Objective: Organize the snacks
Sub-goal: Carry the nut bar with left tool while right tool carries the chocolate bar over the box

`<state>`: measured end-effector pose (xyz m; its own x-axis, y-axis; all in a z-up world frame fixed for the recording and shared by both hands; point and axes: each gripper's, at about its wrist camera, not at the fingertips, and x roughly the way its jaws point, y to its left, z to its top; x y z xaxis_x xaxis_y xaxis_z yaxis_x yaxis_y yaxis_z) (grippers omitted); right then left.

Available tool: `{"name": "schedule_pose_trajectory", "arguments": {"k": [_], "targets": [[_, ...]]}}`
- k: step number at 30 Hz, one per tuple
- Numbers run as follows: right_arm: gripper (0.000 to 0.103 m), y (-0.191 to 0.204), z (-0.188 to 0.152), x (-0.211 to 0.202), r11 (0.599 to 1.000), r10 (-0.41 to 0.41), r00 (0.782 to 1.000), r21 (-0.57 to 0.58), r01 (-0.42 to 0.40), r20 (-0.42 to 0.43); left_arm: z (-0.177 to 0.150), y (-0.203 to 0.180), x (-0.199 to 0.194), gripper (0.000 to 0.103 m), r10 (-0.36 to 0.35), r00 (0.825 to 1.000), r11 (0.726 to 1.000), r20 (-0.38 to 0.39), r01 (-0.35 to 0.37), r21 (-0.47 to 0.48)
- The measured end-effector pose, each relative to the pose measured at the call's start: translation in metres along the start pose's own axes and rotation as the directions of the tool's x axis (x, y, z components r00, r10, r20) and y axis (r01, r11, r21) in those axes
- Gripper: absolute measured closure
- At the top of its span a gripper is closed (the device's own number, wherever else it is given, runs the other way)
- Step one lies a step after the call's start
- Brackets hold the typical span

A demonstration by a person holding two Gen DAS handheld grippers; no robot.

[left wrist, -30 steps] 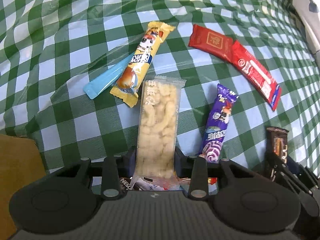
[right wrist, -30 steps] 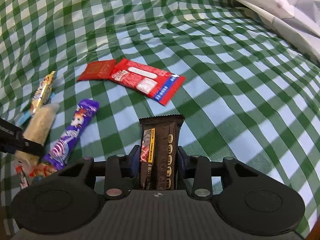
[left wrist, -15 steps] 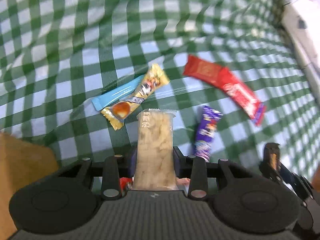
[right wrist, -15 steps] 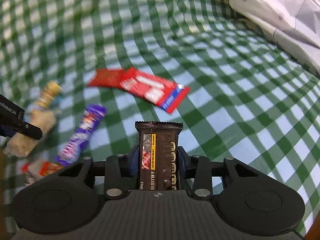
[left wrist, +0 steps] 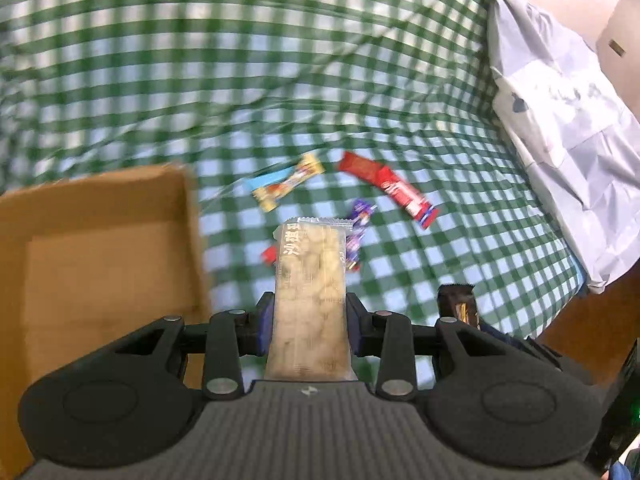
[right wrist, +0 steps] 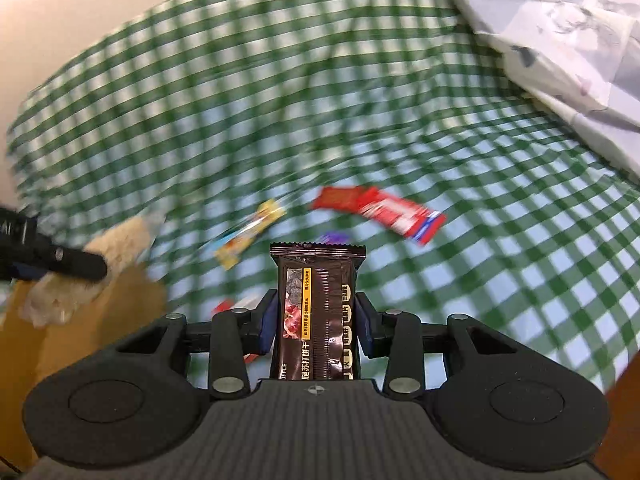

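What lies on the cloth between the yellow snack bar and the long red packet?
In the left wrist view, only bare checked cloth separates the yellow snack bar and the red packet.

Two wrist views, downward, sharing checked cloth [left wrist: 400, 80].

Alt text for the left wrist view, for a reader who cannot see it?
The left gripper clamps a clear pack of pale puffed snack above a green checked cloth. A cardboard box sits left; yellow, red and purple snack packets lie beyond.

On the checked cloth [left wrist: 400, 80], the cardboard box [left wrist: 100, 248] lies at nine o'clock of the scattered snack packets [left wrist: 288, 184], with crumpled paper [left wrist: 568, 112] at three o'clock.
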<state>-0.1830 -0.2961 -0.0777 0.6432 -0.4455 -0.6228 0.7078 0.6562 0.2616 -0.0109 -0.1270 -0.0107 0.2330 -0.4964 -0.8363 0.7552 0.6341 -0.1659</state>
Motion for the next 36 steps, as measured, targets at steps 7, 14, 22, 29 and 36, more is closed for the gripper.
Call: {"name": "schedule_pose_trajectory", "arguments": {"k": [7,14,22,29,36], "targets": [[0.062,0.079,-0.058,-0.072,0.981,0.113,0.987,-0.145,-0.13,-0.117,-0.092,0.06,-0.076,0.063,0.204,0.977,0.975,-0.068,-0.209,-0.077],[0.062,0.147,-0.1,-0.11,0.939,0.172,0.975,-0.275,-0.206,-0.143,-0.167,0.11,-0.122,0.063,0.247,0.967,0.953,-0.066,-0.255,-0.165],[0.062,0.181,-0.111,-0.137,0.908,0.144,0.983,-0.378,-0.178,-0.117,-0.198,0.119,-0.153,0.063,0.221,0.975,0.956,0.005,-0.216,-0.198],[0.062,0.182,-0.113,-0.15,0.905,0.126,0.987,-0.397,-0.156,-0.101,-0.199,0.115,-0.156,0.063,0.214,0.976,0.959,0.034,-0.203,-0.196],[0.062,0.188,-0.113,-0.15,0.896,0.122,0.987,-0.417,-0.155,-0.104,-0.2,0.12,-0.157,0.063,0.23,0.973,0.953,0.032,-0.219,-0.209]]}}
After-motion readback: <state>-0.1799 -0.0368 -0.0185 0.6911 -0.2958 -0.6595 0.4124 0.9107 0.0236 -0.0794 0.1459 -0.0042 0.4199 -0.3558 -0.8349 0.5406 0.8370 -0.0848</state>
